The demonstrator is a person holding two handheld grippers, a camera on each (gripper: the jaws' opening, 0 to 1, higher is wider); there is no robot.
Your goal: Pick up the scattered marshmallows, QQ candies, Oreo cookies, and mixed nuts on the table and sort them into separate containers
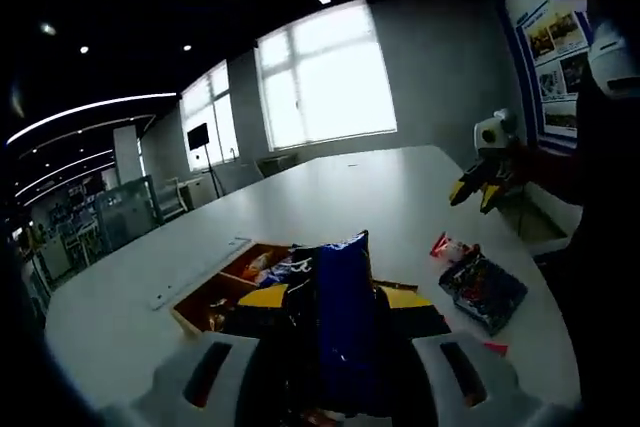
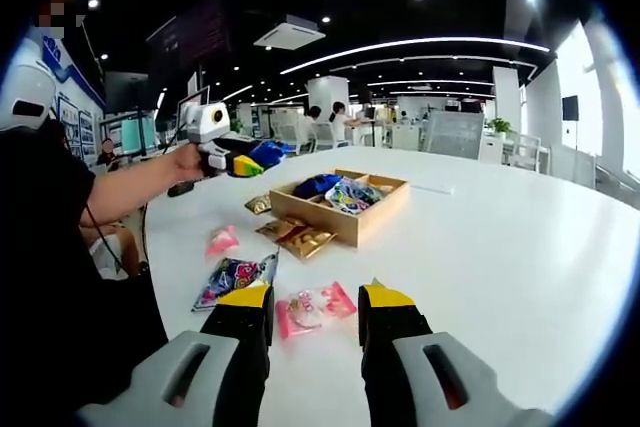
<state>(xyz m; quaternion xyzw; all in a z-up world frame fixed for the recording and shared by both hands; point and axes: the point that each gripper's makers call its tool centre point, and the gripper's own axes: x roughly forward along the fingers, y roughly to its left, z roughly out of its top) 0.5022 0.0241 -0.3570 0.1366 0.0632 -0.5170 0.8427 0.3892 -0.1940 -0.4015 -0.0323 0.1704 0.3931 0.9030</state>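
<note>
My left gripper (image 1: 333, 299) is shut on a blue snack packet (image 1: 340, 327), held upright above the table. In the right gripper view a hand holds that left gripper (image 2: 248, 161) with the blue packet (image 2: 270, 152) up beside the wooden compartment box (image 2: 352, 227). My right gripper (image 2: 316, 299) is open and low over the table. A pink candy packet (image 2: 318, 307) lies between its yellow tips. In the left gripper view the right gripper (image 1: 478, 191) hangs at the table's far right, jaws apart.
The wooden box (image 1: 190, 309) holds several packets. Loose on the white table (image 2: 500, 247) lie a colourful dark packet (image 2: 232, 278) (image 1: 484, 291), a small pink packet (image 2: 221, 239), a red-and-white packet (image 1: 450, 247) and gold packets (image 2: 300, 238). A person's body stands at the left.
</note>
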